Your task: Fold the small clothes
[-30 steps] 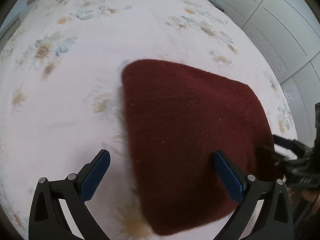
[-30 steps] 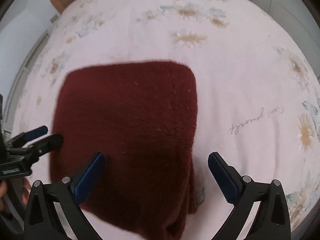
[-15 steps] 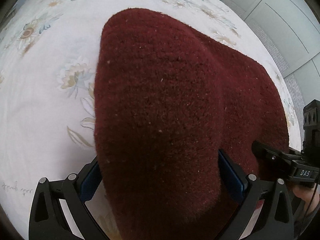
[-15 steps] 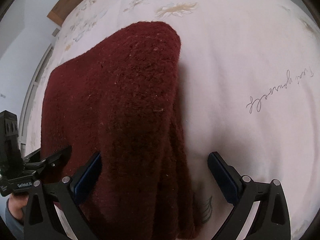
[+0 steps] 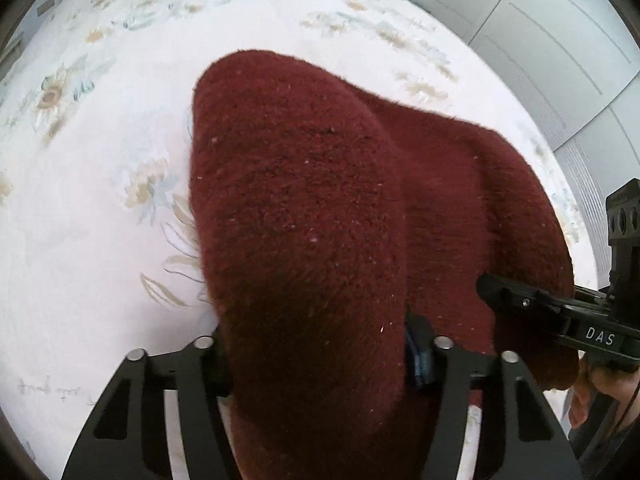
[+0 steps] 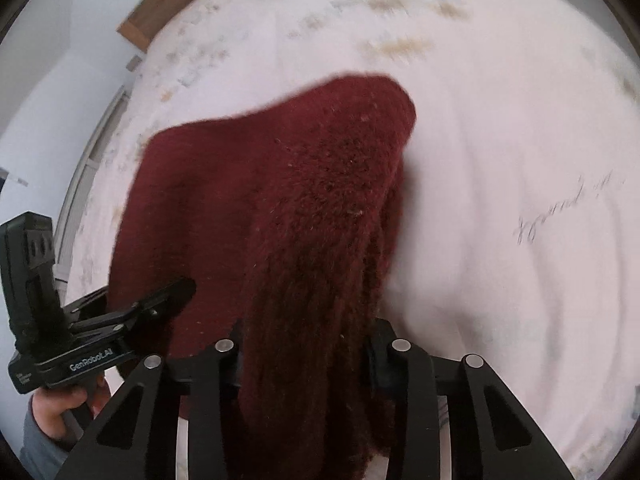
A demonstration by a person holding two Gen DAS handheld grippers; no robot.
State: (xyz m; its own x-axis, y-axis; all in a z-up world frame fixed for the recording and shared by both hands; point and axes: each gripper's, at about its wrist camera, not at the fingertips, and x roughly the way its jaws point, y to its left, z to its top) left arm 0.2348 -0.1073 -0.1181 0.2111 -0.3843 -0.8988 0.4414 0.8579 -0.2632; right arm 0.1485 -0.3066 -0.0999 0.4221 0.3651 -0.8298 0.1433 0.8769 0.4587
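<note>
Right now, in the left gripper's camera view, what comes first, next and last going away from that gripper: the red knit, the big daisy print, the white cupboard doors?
1. Red knit: clamped in the left gripper, dead centre.
2. Big daisy print: out on the bedsheet, far left.
3. White cupboard doors: beyond the bed's edge, upper right.

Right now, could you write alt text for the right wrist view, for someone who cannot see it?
A fuzzy dark red knitted garment is pinched near its edge between the closed black fingers of the right gripper, draping forward over a pale floral bedsheet. At lower left, the black hand-held left gripper also grips the knit.
</note>
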